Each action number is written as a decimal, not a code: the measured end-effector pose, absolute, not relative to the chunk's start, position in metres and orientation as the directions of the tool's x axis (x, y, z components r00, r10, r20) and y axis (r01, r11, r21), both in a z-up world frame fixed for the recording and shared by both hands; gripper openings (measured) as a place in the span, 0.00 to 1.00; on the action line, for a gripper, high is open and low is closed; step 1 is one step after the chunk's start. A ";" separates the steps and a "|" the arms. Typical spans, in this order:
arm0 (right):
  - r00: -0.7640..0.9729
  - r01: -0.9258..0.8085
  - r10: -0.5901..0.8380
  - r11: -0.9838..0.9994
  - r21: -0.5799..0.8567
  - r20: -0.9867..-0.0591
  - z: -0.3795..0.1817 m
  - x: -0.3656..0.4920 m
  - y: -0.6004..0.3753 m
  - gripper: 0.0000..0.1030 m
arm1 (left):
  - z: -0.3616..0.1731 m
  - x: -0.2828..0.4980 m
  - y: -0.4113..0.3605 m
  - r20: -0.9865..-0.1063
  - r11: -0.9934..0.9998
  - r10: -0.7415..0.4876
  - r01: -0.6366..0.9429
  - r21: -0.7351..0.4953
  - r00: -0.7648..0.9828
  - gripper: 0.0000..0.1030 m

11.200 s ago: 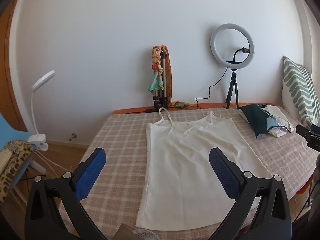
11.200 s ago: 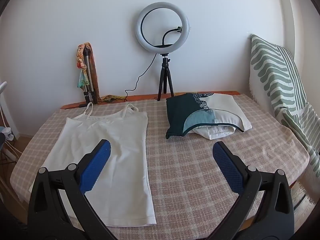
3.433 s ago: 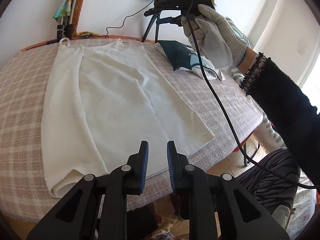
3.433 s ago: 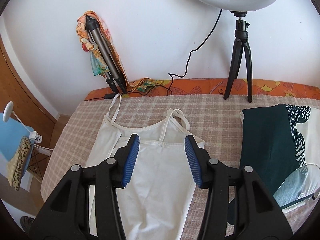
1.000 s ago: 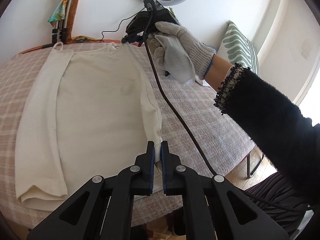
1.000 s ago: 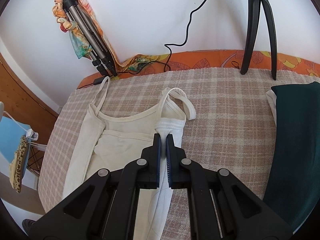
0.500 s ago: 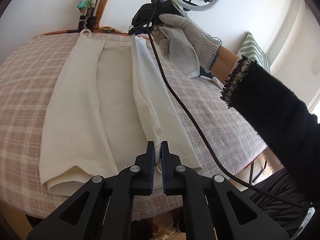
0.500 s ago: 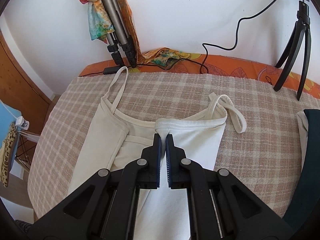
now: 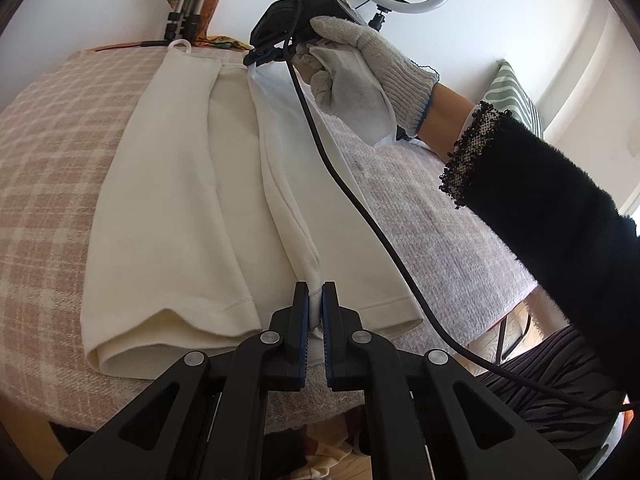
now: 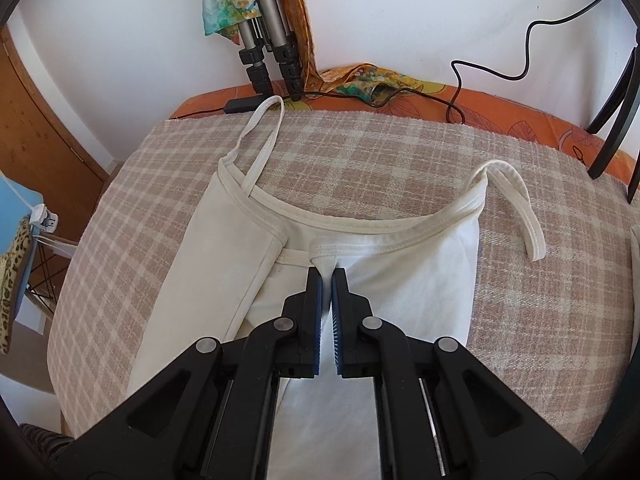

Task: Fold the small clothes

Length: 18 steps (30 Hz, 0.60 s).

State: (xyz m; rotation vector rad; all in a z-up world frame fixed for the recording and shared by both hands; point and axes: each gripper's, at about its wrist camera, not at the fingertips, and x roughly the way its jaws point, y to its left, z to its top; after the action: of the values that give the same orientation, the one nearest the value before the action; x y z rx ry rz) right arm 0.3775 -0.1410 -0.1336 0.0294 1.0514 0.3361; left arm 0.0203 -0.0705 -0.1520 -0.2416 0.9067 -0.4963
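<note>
L hand-held gripper (image 9: 315, 300) pinches camisole (image 9: 172, 200) hem, R hand-held gripper (image 10: 327, 280) pinches neckline; straps toward wall.

Cream camisole (image 10: 224, 268); beige-white plaid tablecloth (image 10: 360, 168); orange leaf-print cover (image 10: 520, 116); black furry sleeve (image 9: 552, 216).

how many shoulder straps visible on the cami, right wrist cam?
2. The left strap lies looped toward the tripod; the right strap lies on the checked cloth by the camisole corner. None looks hidden.
</note>
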 end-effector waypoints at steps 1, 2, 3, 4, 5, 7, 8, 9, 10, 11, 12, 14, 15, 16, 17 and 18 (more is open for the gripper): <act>0.451 -0.257 0.299 0.946 0.199 -0.841 -0.131 0.377 -0.143 0.09 | -0.152 0.021 -0.070 -0.697 0.864 -0.504 0.304 -0.402 0.511 0.06; 0.449 -0.253 0.315 0.942 0.220 -0.836 -0.128 0.376 -0.147 0.13 | -0.152 0.022 -0.070 -0.706 0.866 -0.500 0.301 -0.399 0.501 0.11; 0.451 -0.247 0.329 0.939 0.238 -0.829 -0.125 0.375 -0.151 0.29 | -0.151 0.022 -0.070 -0.712 0.866 -0.500 0.302 -0.398 0.493 0.11; 0.467 -0.239 0.335 0.939 0.248 -0.819 -0.119 0.372 -0.155 0.52 | -0.150 0.022 -0.069 -0.718 0.868 -0.496 0.305 -0.391 0.489 0.12; 0.491 -0.232 0.336 0.940 0.252 -0.804 -0.113 0.368 -0.160 0.60 | -0.148 0.021 -0.070 -0.723 0.870 -0.491 0.312 -0.381 0.486 0.12; 0.514 -0.239 0.363 0.931 0.276 -0.777 -0.100 0.361 -0.169 0.63 | -0.143 0.016 -0.069 -0.728 0.872 -0.484 0.337 -0.355 0.486 0.12; 0.518 -0.243 0.378 0.925 0.291 -0.768 -0.093 0.357 -0.173 0.63 | -0.140 0.013 -0.068 -0.734 0.875 -0.476 0.346 -0.338 0.485 0.13; 0.524 -0.245 0.388 0.921 0.303 -0.758 -0.086 0.353 -0.178 0.63 | -0.138 0.011 -0.067 -0.741 0.876 -0.470 0.357 -0.324 0.480 0.14; 0.528 -0.247 0.401 0.916 0.317 -0.749 -0.080 0.348 -0.183 0.63 | -0.136 0.009 -0.065 -0.747 0.876 -0.466 0.368 -0.312 0.475 0.19; 0.528 -0.252 0.418 0.908 0.334 -0.739 -0.075 0.342 -0.187 0.63 | -0.133 0.006 -0.063 -0.748 0.876 -0.463 0.376 -0.302 0.476 0.28; 0.526 -0.258 0.435 0.900 0.350 -0.731 -0.070 0.337 -0.192 0.63 | -0.130 0.004 -0.059 -0.745 0.876 -0.460 0.383 -0.292 0.483 0.32; 0.521 -0.257 0.460 0.888 0.381 -0.719 -0.062 0.323 -0.200 0.63 | -0.121 0.000 -0.053 -0.740 0.875 -0.458 0.397 -0.277 0.493 0.34; 0.515 -0.261 0.476 0.879 0.399 -0.713 -0.059 0.316 -0.203 0.63 | -0.117 0.000 -0.049 -0.739 0.876 -0.455 0.400 -0.271 0.496 0.34; 0.511 -0.265 0.488 0.872 0.411 -0.707 -0.055 0.309 -0.206 0.63 | -0.113 0.001 -0.045 -0.738 0.875 -0.457 0.400 -0.272 0.497 0.34; 0.510 -0.268 0.498 0.867 0.420 -0.702 -0.052 0.300 -0.209 0.63 | -0.109 0.001 -0.041 -0.735 0.873 -0.462 0.401 -0.277 0.497 0.34; 0.506 -0.272 0.507 0.862 0.428 -0.698 -0.049 0.292 -0.211 0.63 | -0.105 0.002 -0.037 -0.731 0.874 -0.462 0.398 -0.280 0.501 0.34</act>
State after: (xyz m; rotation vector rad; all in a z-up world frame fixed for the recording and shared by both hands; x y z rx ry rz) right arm 0.2922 -0.2107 -0.0489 0.2786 0.9287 0.4773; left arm 0.0019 -0.0373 -0.1047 -0.0780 0.9073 -0.5201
